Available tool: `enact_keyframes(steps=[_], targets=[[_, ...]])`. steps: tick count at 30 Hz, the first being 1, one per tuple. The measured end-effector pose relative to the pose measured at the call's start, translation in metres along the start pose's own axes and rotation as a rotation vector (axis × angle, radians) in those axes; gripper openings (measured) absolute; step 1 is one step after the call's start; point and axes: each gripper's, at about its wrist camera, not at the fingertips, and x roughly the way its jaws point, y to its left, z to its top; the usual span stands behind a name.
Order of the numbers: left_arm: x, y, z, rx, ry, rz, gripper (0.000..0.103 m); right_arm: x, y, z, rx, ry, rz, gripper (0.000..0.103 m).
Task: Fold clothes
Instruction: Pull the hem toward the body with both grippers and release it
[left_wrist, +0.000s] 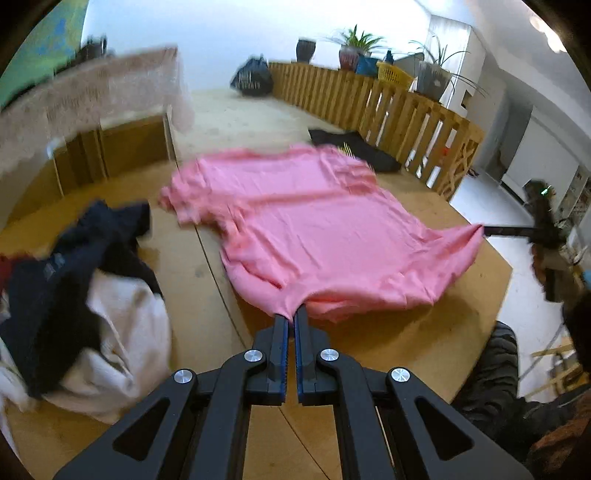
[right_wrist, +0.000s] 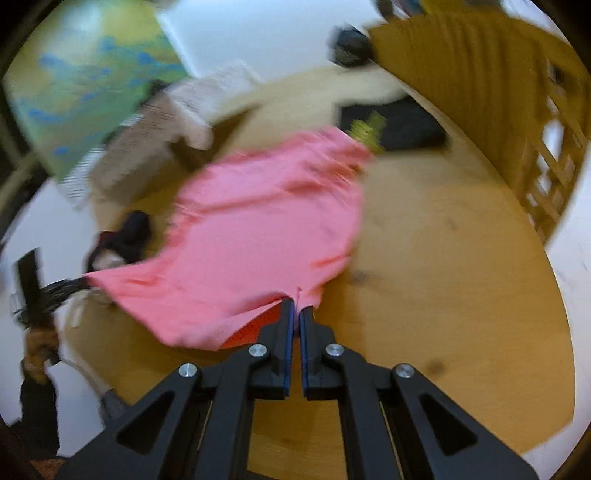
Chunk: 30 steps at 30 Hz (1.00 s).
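A pink T-shirt (left_wrist: 306, 225) lies spread over the round wooden table (left_wrist: 424, 354), its sleeves toward the far side. My left gripper (left_wrist: 293, 314) is shut on the near hem, at one bottom corner. In the left wrist view the right gripper (left_wrist: 487, 230) shows at the far right, pinching the other bottom corner, which is pulled taut. In the right wrist view the pink T-shirt (right_wrist: 266, 229) is blurred, and my right gripper (right_wrist: 296, 306) is shut on its hem, with the cloth lifted off the table (right_wrist: 443, 277). The left gripper (right_wrist: 79, 283) appears at the left edge there.
A heap of dark and white clothes (left_wrist: 81, 295) sits left of the shirt. A folded black garment (left_wrist: 354, 147) lies behind it. A wooden slatted fence (left_wrist: 406, 110) with potted plants runs along the far right. A person's sleeve (left_wrist: 491, 373) is at the lower right.
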Motion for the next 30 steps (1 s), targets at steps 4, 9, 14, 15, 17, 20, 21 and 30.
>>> enact_keyframes(steps=[4, 9, 14, 15, 17, 20, 21, 30], targets=[[0.014, 0.004, -0.001, -0.008, 0.059, -0.007, 0.002, 0.011, -0.017, -0.005, 0.048, 0.040, -0.039, 0.003], [-0.029, -0.002, 0.019, 0.056, 0.018, 0.019, 0.002, -0.046, 0.010, 0.020, 0.012, -0.047, 0.006, 0.003], [-0.012, 0.016, 0.035, 0.076, 0.101, 0.090, 0.002, -0.058, 0.014, 0.043, -0.029, -0.107, -0.065, 0.003], [0.001, 0.025, 0.037, 0.062, 0.121, 0.098, 0.002, -0.047, 0.008, 0.049, -0.023, -0.101, -0.086, 0.003], [0.029, 0.041, 0.043, 0.033, 0.160, 0.114, 0.002, -0.010, -0.009, 0.055, 0.004, -0.048, -0.130, 0.003], [0.048, 0.047, 0.036, 0.022, 0.201, 0.109, 0.002, 0.031, -0.030, 0.053, 0.058, 0.035, -0.149, 0.003], [0.054, 0.049, 0.034, 0.019, 0.215, 0.107, 0.002, 0.036, -0.033, 0.051, 0.061, 0.048, -0.152, 0.003], [0.003, 0.011, -0.016, 0.071, 0.256, -0.018, 0.003, -0.005, -0.027, -0.001, 0.036, 0.130, -0.186, 0.003]])
